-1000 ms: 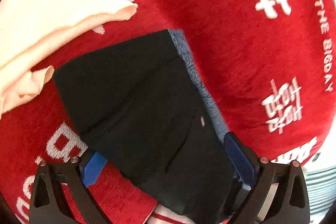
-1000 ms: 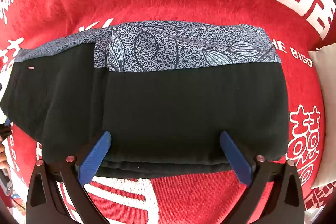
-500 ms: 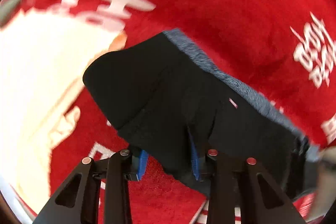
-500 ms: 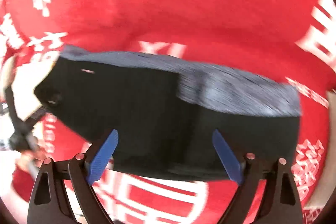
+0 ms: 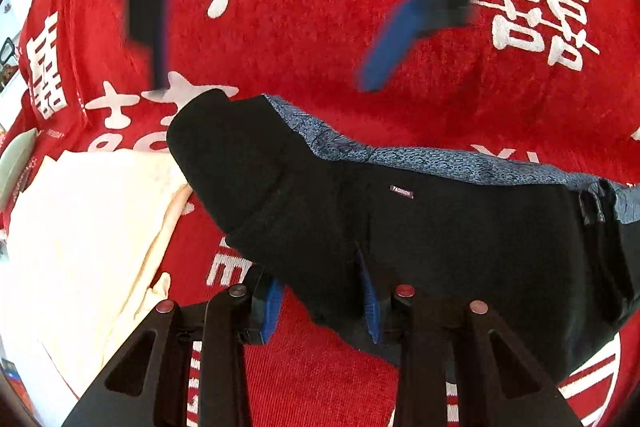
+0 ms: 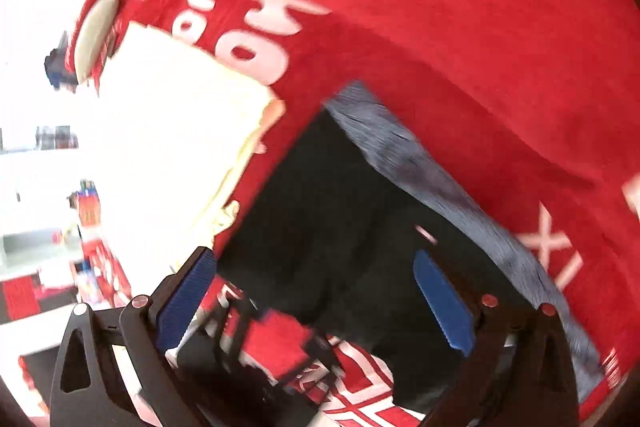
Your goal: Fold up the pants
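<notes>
Your left gripper [image 5: 320, 301] pinches the near edge of the folded black pants [image 5: 420, 227] on the red blanket [image 5: 320, 47]. Your right gripper [image 6: 316, 303], jaws wide and empty, hovers over them. Cream cloth [image 5: 80, 227] lies left of the pants.

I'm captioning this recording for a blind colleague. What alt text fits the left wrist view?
The left gripper is pinched on the near edge of folded black pants with a blue-grey patterned waistband, lying on a red blanket with white characters. The right gripper blurs above, jaws wide with nothing between them, and a cream cloth lies at left.
</notes>
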Motion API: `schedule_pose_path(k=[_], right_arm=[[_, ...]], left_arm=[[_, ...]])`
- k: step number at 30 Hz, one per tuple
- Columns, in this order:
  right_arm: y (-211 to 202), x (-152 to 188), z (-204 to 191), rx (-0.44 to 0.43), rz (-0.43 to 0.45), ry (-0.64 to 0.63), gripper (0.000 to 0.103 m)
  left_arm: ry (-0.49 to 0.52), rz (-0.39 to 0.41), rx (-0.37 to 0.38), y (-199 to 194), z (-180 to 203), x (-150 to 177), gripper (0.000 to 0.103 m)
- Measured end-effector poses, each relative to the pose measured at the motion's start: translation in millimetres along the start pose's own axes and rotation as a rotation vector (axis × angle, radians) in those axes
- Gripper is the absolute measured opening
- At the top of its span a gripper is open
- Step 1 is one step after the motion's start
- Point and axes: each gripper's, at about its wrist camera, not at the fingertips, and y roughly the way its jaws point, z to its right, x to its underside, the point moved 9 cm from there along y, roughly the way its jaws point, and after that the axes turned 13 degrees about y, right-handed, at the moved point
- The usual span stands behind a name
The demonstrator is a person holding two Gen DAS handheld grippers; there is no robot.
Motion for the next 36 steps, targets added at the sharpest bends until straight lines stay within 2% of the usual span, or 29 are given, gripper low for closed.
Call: schedule_pose_path(k=[3, 7, 9, 10, 11, 12, 13, 17, 19, 23, 28, 36], right_arm=[[25, -14, -16, 0.078, -0.058, -0.042, 0.1], [55, -12, -17, 0.15, -0.143, -0.07, 0.1], [65, -9, -15, 0.173, -0.174, -0.075, 0.097], [69, -7, -13, 0.182, -0.186, -0.076, 0.078], [70, -5, -9, 0.197, -0.189, -0.074, 0.051], [68, -2, -3, 0.2, -0.177, -0.074, 0.04], [65, -3, -3, 0.174, -0.16, -0.071, 0.019], [45, 1, 8, 0.098, -0.074, -0.06, 0.016], [32, 6, 14, 0.056, -0.046, -0.043, 0.016], [-3, 17, 32, -0.054, 0.026, -0.021, 0.016], [-44, 45, 62, -0.167, 0.126, 0.025, 0.016], [-112, 112, 136, -0.346, 0.325, 0.174, 0.016]], left_arm=[[0.006, 0.004, -0.002, -1, 1, -2, 0.035], [0.013, 0.009, -0.005, -3, 3, -1, 0.035], [0.02, 0.012, -0.01, -3, 4, -2, 0.035], [0.022, 0.011, -0.01, -3, 4, -2, 0.035], [0.02, -0.003, -0.004, -1, 5, -1, 0.035], [0.016, -0.008, 0.002, 0, 6, -1, 0.035], [0.016, -0.005, 0.003, -1, 6, -1, 0.035], [0.067, 0.029, -0.01, -13, 17, -12, 0.035], [0.066, 0.047, 0.006, -21, 22, -18, 0.035], [0.074, 0.102, 0.055, -43, 34, -34, 0.035], [0.063, 0.152, 0.155, -70, 58, -54, 0.035], [0.186, 0.213, 0.266, -122, 140, -77, 0.035]])
